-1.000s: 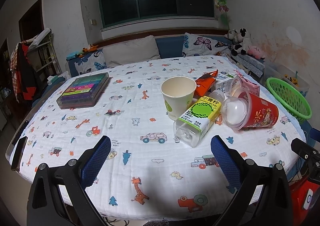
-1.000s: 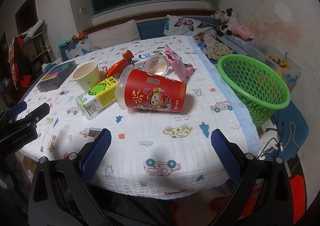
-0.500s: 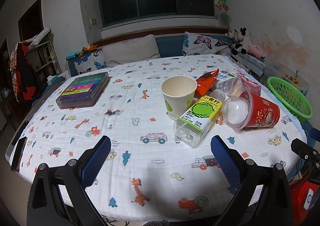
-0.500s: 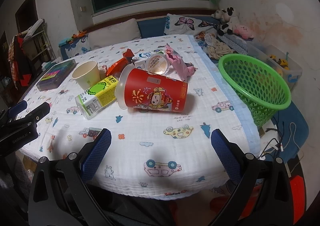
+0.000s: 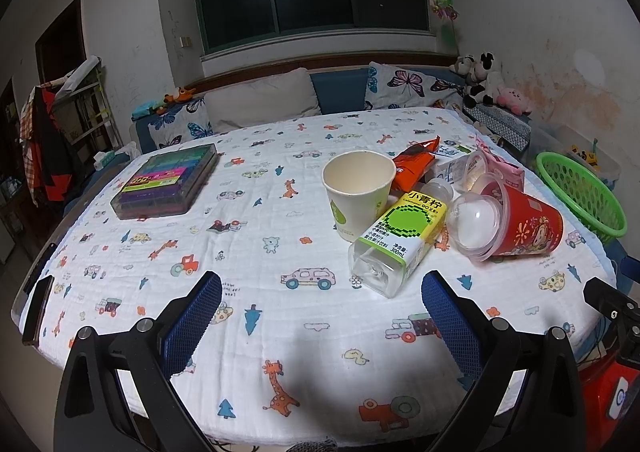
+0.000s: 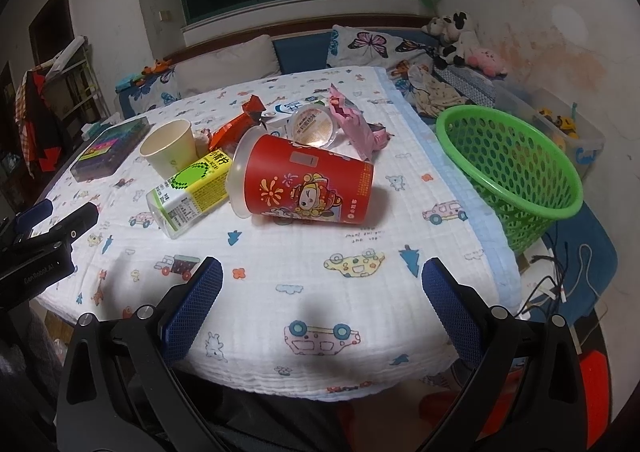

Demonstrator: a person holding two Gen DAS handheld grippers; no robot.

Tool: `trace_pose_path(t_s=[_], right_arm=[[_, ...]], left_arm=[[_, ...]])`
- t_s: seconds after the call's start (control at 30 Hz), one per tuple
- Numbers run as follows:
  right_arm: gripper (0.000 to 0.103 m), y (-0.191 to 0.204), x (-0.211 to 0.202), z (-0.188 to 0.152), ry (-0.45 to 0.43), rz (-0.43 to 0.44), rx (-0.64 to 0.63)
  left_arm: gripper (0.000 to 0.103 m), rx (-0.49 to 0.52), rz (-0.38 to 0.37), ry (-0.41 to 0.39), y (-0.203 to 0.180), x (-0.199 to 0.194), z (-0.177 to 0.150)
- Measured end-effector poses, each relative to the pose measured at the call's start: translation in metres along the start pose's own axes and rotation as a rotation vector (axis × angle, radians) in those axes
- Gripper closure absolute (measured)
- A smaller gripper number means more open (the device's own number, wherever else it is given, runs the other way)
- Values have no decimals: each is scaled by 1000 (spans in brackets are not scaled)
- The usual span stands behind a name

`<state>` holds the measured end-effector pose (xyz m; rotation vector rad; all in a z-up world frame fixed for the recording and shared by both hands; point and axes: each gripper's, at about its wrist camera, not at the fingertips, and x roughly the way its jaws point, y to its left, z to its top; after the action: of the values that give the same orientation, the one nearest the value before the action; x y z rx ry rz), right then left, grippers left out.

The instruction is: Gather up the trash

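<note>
While our left gripper (image 5: pixel 322 302) and right gripper (image 6: pixel 322 288) hover with jaws spread and nothing held, the trash lies ahead on the table (image 6: pixel 320 260) — paper cup (image 6: pixel 170 146), bottle (image 6: pixel 188 192), red cup (image 6: pixel 308 186) — beside the green basket (image 6: pixel 516 172).

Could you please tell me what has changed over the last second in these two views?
Very little: the right claw has drifted slightly toward the red cup, which sits a touch lower in its view. Both claws remain open and empty; the left claw, trash and green basket are unmoved.
</note>
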<state>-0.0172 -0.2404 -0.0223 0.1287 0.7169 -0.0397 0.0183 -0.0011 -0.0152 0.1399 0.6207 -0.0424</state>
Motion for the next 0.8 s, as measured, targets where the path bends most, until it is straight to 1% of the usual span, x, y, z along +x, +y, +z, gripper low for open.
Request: trace_pose_path(t_s=[0.33,0.8], right_arm=[[4,-3,7,4,17,-3,-5],[4,-6,22,17,45,-10,-23]], left_arm=[[6,5,1,12,-2,7,4],[6,30,-11,44,-7,25,21]])
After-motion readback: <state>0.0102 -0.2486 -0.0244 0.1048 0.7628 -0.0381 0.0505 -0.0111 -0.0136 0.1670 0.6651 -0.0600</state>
